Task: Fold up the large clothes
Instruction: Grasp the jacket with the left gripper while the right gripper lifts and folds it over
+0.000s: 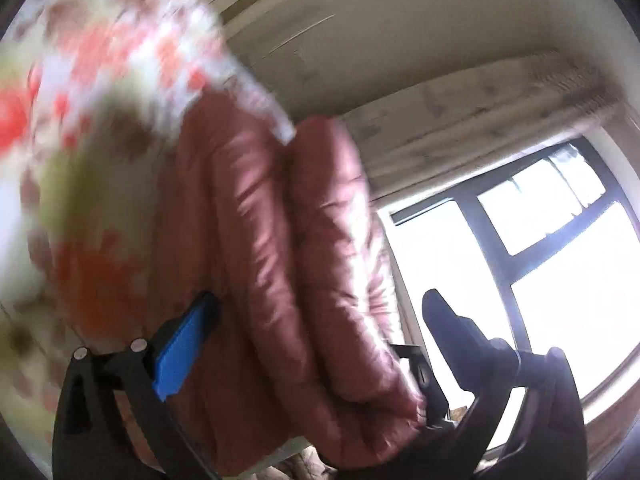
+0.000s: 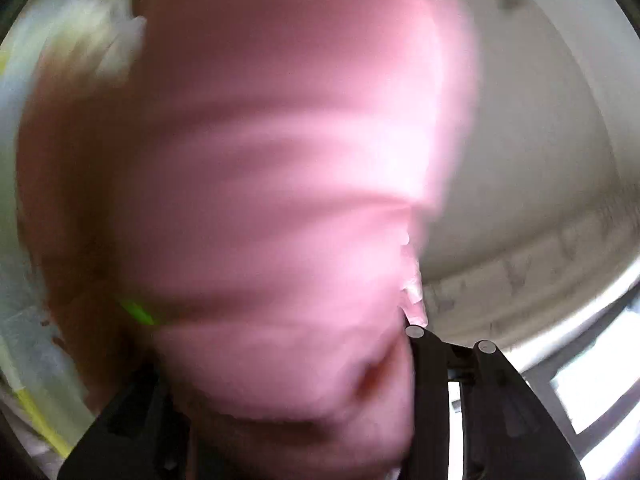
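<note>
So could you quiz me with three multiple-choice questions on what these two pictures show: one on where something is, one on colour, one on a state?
1. Where is the window in the left view?
A. right
B. left
C. top centre

2. What colour is the padded coat?
A. navy
B. pink
C. grey

3. What is the left tool doing?
A. hanging free
B. resting flat
C. clamping the coat

Answers: 1 A, the window fills the right side. 2 B, the coat is quilted pink. 3 C, the left tool has coat bunched between its fingers.
</note>
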